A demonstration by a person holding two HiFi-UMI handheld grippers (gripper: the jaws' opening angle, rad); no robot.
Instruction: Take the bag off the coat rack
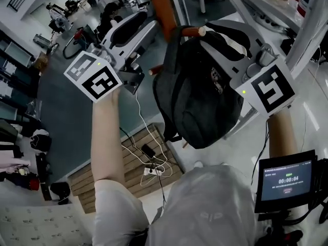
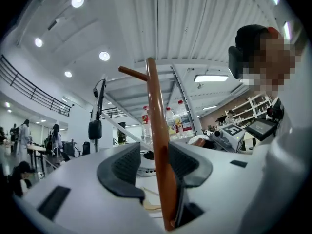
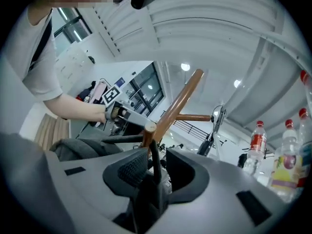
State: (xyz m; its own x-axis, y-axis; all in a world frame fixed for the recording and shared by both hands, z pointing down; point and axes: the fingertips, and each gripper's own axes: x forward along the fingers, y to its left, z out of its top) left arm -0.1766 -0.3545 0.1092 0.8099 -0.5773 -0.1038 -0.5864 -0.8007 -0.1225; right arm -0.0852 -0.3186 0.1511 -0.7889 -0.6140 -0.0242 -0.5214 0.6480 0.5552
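A dark grey backpack (image 1: 200,96) hangs from a peg (image 1: 192,32) of the orange-brown coat rack (image 1: 160,6). Its black top strap (image 3: 154,152) loops over the peg's end (image 3: 148,128) and runs down between the jaws of my right gripper (image 3: 153,167). The pads stand a little off the strap on either side. From the head camera, the right gripper (image 1: 220,37) reaches in over the bag's top. My left gripper (image 2: 157,162) is open, with the rack's pole (image 2: 155,111) standing between its jaws. It sits left of the bag (image 1: 146,24). The bag's fabric (image 3: 73,147) shows low at left.
Drink bottles (image 2: 146,126) stand on a shelf behind the rack and show again at right (image 3: 253,150). A black microphone stand (image 2: 96,126) rises at left. Below are a wooden pallet with cables (image 1: 128,163) and a small timer screen (image 1: 286,181).
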